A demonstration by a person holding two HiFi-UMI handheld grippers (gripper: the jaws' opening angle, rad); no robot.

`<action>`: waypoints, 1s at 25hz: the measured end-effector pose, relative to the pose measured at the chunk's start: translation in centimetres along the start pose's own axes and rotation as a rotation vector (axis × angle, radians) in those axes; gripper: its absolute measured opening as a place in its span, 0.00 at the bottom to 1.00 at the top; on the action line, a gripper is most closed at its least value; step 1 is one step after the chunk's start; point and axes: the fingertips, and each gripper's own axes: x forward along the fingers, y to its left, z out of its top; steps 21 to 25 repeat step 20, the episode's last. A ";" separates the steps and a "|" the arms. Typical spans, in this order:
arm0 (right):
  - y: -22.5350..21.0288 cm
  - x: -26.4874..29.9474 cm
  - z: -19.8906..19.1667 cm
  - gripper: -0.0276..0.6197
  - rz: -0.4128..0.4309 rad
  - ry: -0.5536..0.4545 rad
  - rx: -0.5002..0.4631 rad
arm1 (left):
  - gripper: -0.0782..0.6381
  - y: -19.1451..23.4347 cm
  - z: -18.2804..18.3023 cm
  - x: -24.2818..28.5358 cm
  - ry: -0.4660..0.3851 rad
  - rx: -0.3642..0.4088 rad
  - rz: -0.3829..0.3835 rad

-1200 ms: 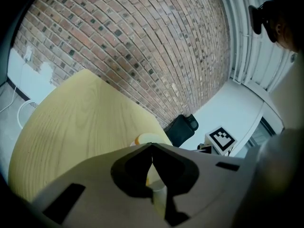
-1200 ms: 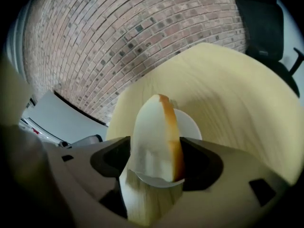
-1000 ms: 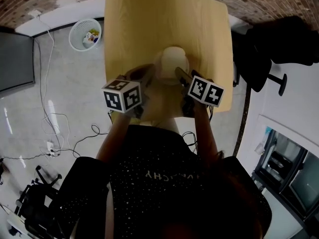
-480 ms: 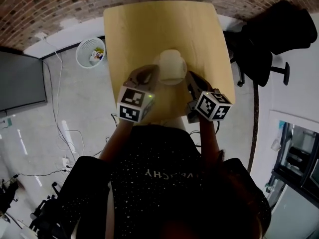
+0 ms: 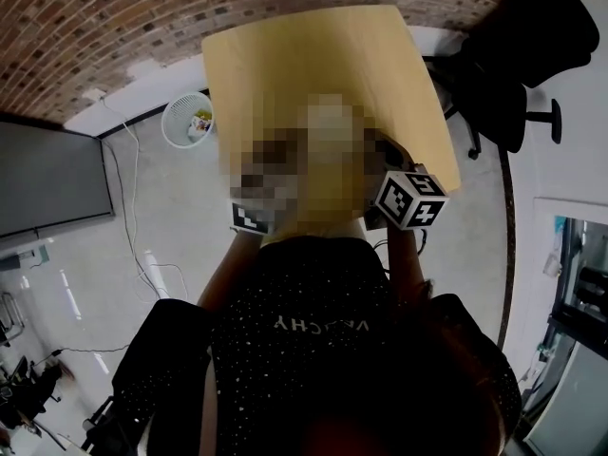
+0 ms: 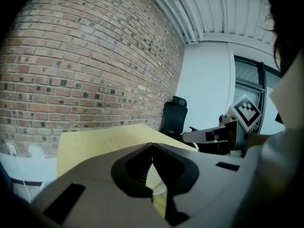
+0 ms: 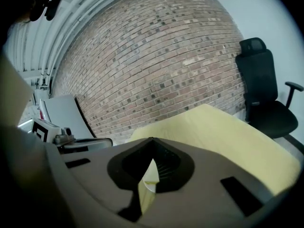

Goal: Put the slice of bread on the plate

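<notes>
In the head view the middle of the desk [image 5: 304, 55] is blurred over, the left gripper [image 5: 249, 218] mostly lost with it (only a marker corner is seen); what lies there cannot be told.

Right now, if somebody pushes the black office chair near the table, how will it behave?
The office chair probably rolls or swivels easily: the head view shows a spoked base under it. Pushed high on its tall back, it might tilt.

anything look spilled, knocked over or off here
Nothing stands out. The wooden table shows no spill on its bare part, and the wastebasket stands upright. The table's middle is blurred over in the head view, so it can't be checked.
</notes>
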 end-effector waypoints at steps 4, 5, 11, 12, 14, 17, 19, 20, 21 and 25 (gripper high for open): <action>0.2 -0.8 1.1 0.06 0.006 -0.033 0.009 | 0.12 -0.4 -0.3 -0.1 0.012 0.004 -0.009; 0.2 -0.9 1.2 0.06 0.008 -0.036 0.013 | 0.12 -0.5 -0.3 0.0 0.011 0.003 -0.009; -0.5 -1.4 0.9 0.06 0.011 -0.031 0.073 | 0.12 -0.7 -0.9 -0.1 0.022 -0.005 -0.003; -0.6 -1.3 0.9 0.06 0.011 -0.031 0.081 | 0.12 -0.6 -1.0 -0.1 0.027 -0.006 0.001; -0.8 -1.3 1.0 0.06 0.002 -0.031 0.083 | 0.12 -0.4 -1.2 -0.1 0.033 -0.015 0.002; -0.9 -1.2 1.0 0.06 -0.002 -0.027 0.093 | 0.12 -0.2 -1.4 -0.1 0.036 -0.030 -0.004; -1.0 -1.3 0.7 0.06 -0.005 -0.020 0.098 | 0.12 -0.2 -1.6 -0.2 0.040 -0.038 -0.007; -1.0 -1.4 0.6 0.06 -0.007 -0.016 0.100 | 0.12 -0.2 -1.7 -0.2 0.042 -0.041 -0.008; -1.0 -1.4 0.6 0.06 -0.007 -0.016 0.100 | 0.12 -0.2 -1.7 -0.2 0.042 -0.041 -0.008; -1.0 -1.4 0.6 0.06 -0.007 -0.016 0.100 | 0.12 -0.2 -1.7 -0.2 0.042 -0.041 -0.008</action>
